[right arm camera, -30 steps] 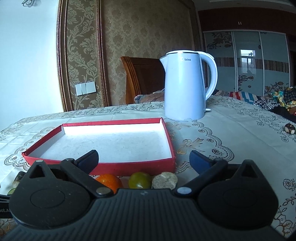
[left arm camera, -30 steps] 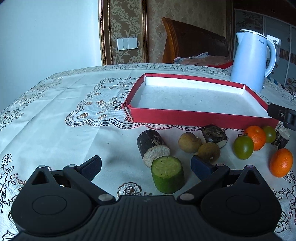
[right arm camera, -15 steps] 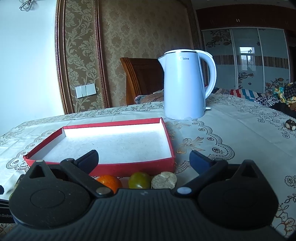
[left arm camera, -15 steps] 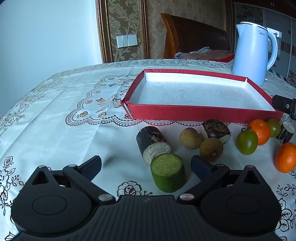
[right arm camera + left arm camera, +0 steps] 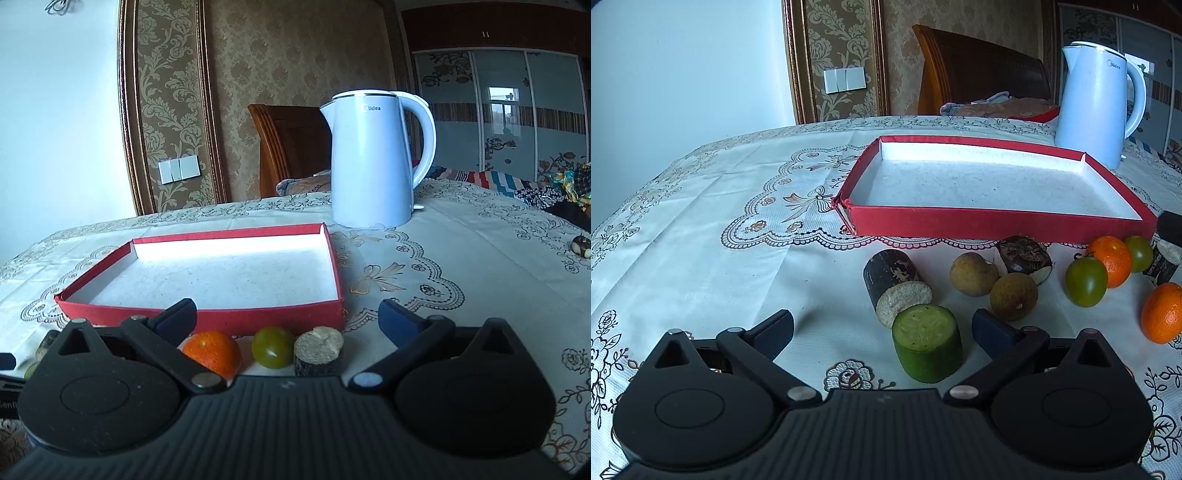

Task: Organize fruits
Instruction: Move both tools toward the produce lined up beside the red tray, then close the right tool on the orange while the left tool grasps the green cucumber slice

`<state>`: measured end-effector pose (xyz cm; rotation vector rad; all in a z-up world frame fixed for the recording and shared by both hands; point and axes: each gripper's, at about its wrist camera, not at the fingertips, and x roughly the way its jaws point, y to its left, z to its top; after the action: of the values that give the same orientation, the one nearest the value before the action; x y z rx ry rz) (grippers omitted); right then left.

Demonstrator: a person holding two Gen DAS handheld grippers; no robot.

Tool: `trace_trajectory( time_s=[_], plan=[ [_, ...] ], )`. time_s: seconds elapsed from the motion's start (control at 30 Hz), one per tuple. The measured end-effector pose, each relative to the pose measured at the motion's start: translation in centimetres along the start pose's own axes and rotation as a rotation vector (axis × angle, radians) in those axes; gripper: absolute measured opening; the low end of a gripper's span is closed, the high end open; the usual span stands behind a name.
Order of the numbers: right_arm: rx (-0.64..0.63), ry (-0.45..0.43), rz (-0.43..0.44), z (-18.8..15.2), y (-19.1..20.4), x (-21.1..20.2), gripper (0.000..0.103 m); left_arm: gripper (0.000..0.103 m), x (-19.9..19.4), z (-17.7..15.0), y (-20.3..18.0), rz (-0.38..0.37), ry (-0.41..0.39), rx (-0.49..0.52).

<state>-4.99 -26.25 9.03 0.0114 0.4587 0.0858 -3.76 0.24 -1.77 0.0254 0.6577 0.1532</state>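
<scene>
Shallow red cardboard tray bare; every fruit, green cylinder chunk included, on tablecloth along its near edge; left gripper and right gripper gape wide, holding nothing.

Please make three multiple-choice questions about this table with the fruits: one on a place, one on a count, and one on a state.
1. Where does the kettle stand?
A. inside the red box
B. on the cloth beyond the red box
C. among the fruits

2. How many oranges show in the left wrist view?
A. two
B. four
C. none

3. How is the left gripper?
A. shut on a fruit
B. open, holding nothing
C. out of view

Answers:
1 B, it stands behind the box's far edge.
2 A, one orange and another.
3 B, its fingers stand apart around the green piece.
</scene>
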Motion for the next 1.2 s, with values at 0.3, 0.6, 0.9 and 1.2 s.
trace_trajectory(
  time_s=[0.3,0.6,0.9,1.2],
  plan=[
    [-0.076,0.06,0.059,-2.2,-2.5,-3.5,0.103,0.103,0.1,0.0,0.0,-0.002,0.002,-0.002],
    [-0.201,0.125,0.145,-2.2,1.9,-2.0,0.081,0.103,0.1,-0.1,0.0,-0.004,0.002,-0.006],
    [-0.222,0.195,0.199,-2.1,3.4,0.2,0.053,0.103,0.2,-0.1,0.1,-0.013,0.009,-0.017],
    [-0.218,0.191,0.208,-2.1,3.4,0.5,0.041,0.103,0.4,-0.1,0.4,-0.024,0.014,-0.03]
  ],
)
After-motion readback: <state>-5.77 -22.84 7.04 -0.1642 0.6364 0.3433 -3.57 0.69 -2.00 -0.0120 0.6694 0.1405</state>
